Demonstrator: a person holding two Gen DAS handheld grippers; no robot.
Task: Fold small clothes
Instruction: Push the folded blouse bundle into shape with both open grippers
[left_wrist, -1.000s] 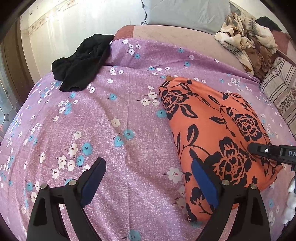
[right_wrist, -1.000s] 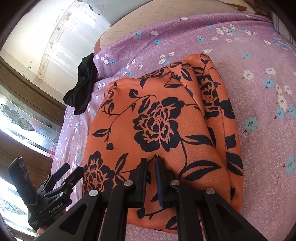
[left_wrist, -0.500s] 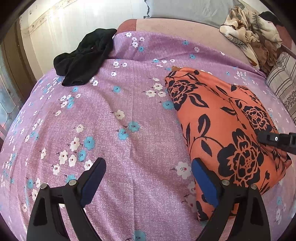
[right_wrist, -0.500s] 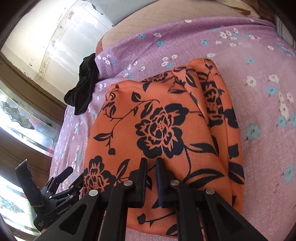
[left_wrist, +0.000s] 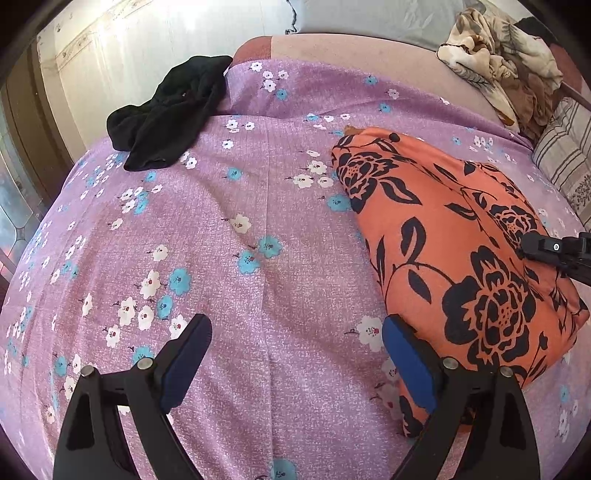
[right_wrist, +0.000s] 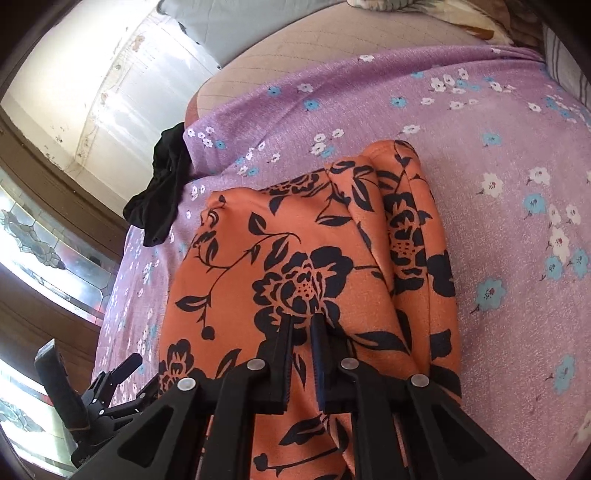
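Note:
An orange garment (left_wrist: 461, 258) with a black flower print lies folded into a thick oblong on the purple flowered bedsheet (left_wrist: 240, 221). My left gripper (left_wrist: 295, 325) hangs open over bare sheet just left of its near end, and its right finger (left_wrist: 402, 354) is close to the cloth's edge. My right gripper (right_wrist: 304, 321) is shut, its tips low over the top of the orange garment (right_wrist: 295, 240). No fold of cloth shows between its pads. In the left wrist view the right gripper (left_wrist: 528, 242) reaches in from the right. A black garment (left_wrist: 170, 114) lies crumpled at the far left corner.
A heap of beige and brown clothes (left_wrist: 498, 55) sits at the far right, by a striped pillow (left_wrist: 565, 162) and a grey pillow (left_wrist: 369, 18). The bed's left edge drops toward a wall and a patterned glass window (right_wrist: 48, 251). The left gripper (right_wrist: 136, 373) shows at lower left.
My right gripper has crept a little farther along the top of the orange garment, still shut. The left gripper has stayed open in about the same place.

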